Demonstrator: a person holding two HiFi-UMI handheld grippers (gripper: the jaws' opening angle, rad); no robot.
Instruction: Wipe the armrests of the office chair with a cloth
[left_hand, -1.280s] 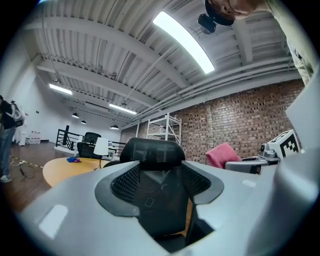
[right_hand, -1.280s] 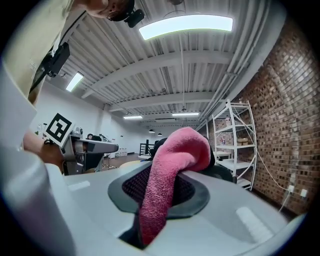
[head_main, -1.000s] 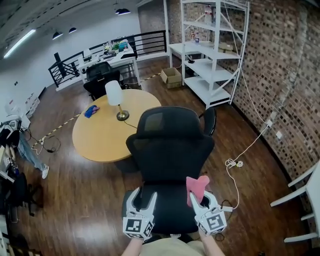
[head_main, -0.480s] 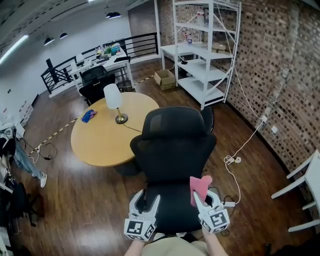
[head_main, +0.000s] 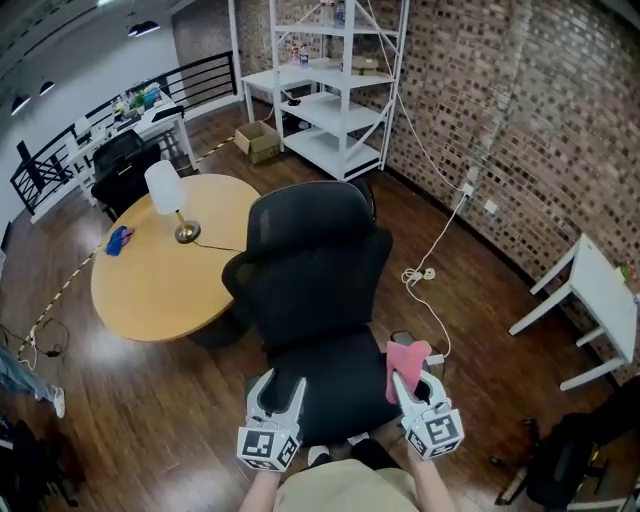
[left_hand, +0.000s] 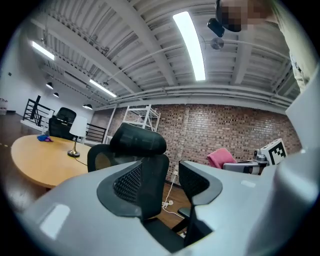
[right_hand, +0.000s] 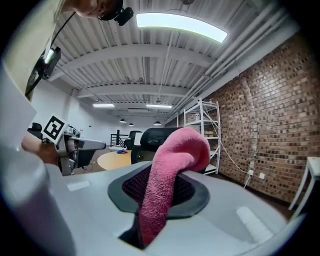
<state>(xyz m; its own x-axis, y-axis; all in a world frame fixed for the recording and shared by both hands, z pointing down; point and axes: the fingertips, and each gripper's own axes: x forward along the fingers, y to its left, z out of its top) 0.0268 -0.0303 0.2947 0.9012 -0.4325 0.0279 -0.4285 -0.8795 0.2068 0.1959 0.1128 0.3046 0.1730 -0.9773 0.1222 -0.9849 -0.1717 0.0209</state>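
Note:
The black office chair (head_main: 310, 260) stands in front of me with its seat (head_main: 340, 395) nearest. A small grey armrest pad (head_main: 402, 339) shows at the seat's right edge. My right gripper (head_main: 413, 380) hovers just short of that pad, shut on a pink cloth (head_main: 405, 360) that sticks up from its jaws (right_hand: 172, 175). My left gripper (head_main: 280, 386) is over the seat's left front corner. It is open, its jaws have just been closing, and nothing is between them (left_hand: 165, 170). The left gripper view shows the headrest (left_hand: 137, 141) and the cloth (left_hand: 220, 157).
A round wooden table (head_main: 150, 285) behind the chair carries a lamp (head_main: 165, 195) and a blue object (head_main: 118, 238). White shelving (head_main: 320, 90) stands against the brick wall. A cable (head_main: 425, 270) lies on the floor at right, near a white desk (head_main: 600, 300) and a black bag (head_main: 560, 460).
The chair, table and shelving have slid left in the head view as I shifted round to the right. Both grippers stayed by the seat front. The cloth is still in the right gripper.

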